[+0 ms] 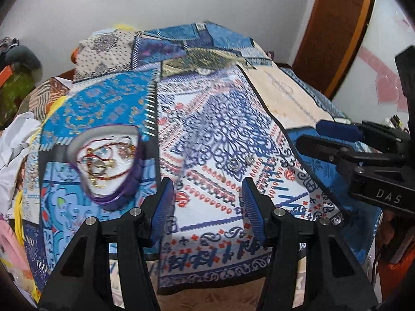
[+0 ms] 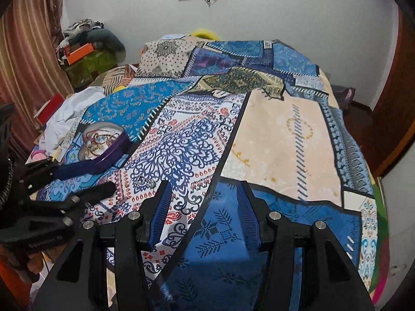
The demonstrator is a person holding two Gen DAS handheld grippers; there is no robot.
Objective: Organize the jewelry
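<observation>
A purple heart-shaped box (image 1: 103, 160) lies open on the patterned bedspread, holding red and gold bangles (image 1: 103, 158). It also shows in the right wrist view (image 2: 109, 142). Two small silver rings (image 1: 240, 162) lie loose on the white-and-blue patch; they show in the right wrist view too (image 2: 144, 181). My left gripper (image 1: 208, 204) is open and empty, just in front of the rings and right of the box. My right gripper (image 2: 203, 204) is open and empty over the blue patch, right of the rings. It shows in the left wrist view (image 1: 308, 133).
The bedspread (image 2: 272, 134) covers a bed that fills both views. White cloth and clutter (image 2: 67, 119) lie at its left edge. A brown door (image 1: 337, 31) stands at the right, a striped curtain (image 2: 28, 59) at the left, a white wall behind.
</observation>
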